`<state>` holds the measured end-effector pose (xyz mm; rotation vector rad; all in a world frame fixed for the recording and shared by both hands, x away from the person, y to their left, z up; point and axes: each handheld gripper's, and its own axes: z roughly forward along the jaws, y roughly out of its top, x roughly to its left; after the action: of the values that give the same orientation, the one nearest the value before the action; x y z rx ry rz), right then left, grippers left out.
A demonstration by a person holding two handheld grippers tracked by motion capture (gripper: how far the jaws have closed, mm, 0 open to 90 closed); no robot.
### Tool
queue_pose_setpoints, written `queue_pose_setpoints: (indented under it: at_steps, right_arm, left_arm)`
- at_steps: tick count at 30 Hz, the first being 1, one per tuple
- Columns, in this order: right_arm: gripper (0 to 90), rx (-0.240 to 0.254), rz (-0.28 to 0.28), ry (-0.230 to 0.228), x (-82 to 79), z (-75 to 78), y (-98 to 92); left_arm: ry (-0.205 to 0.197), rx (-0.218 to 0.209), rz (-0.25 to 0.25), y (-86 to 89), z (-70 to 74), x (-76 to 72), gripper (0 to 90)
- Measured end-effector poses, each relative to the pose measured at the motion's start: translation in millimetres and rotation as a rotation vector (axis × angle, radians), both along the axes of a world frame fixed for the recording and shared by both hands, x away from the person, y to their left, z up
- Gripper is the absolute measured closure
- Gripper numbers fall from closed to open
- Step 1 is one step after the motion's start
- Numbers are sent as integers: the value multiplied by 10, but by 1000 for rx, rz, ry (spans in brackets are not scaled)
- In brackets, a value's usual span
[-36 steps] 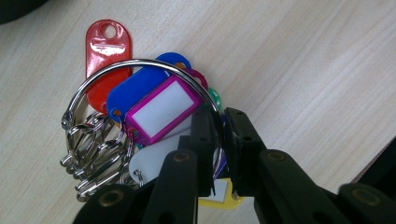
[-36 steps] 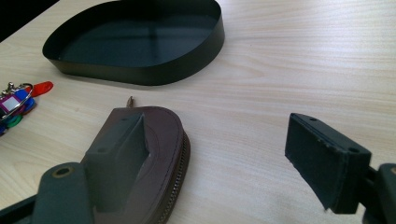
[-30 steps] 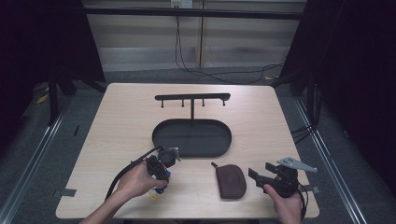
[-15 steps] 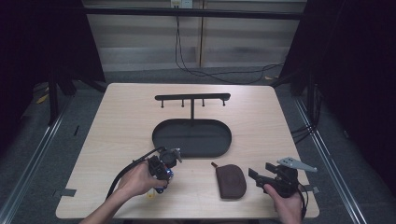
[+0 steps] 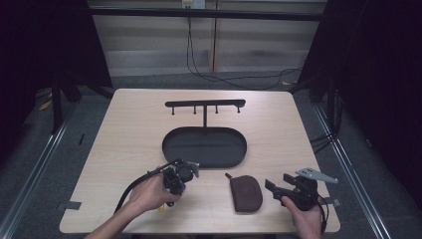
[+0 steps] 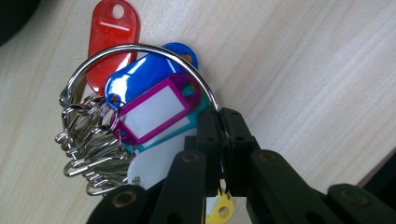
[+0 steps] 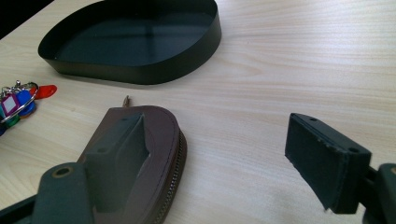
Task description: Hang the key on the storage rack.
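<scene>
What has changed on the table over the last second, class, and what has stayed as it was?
Nothing visibly moved. The left gripper stays shut on the key ring of coloured tags, the right gripper stays open beside the brown zip pouch, and the black tray is unmoved.

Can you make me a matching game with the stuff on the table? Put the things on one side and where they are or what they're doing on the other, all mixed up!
Things:
1. key ring
2. brown pouch
3. black tray
4. right gripper

States:
A. open, beside the pouch
B. pinched by the left gripper
C. mid-table, under the hook rack
D. flat on the table, zipped edge showing

Pairs: 1-B, 2-D, 3-C, 4-A
</scene>
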<state>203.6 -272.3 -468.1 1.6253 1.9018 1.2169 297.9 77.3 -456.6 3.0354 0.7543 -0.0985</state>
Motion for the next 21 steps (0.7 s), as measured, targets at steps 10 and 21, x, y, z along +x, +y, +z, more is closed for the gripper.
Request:
queue_pose_setpoints:
  at_steps: [10, 21]
  right_arm:
    - [207, 1, -5, 4, 10, -1, -9]
    - [199, -7, -1, -6, 4, 6, -2]
  left_arm:
    - [47, -69, 8, 172, 188, 100, 876]
    - [75, -141, 75, 355, 424, 209, 877]
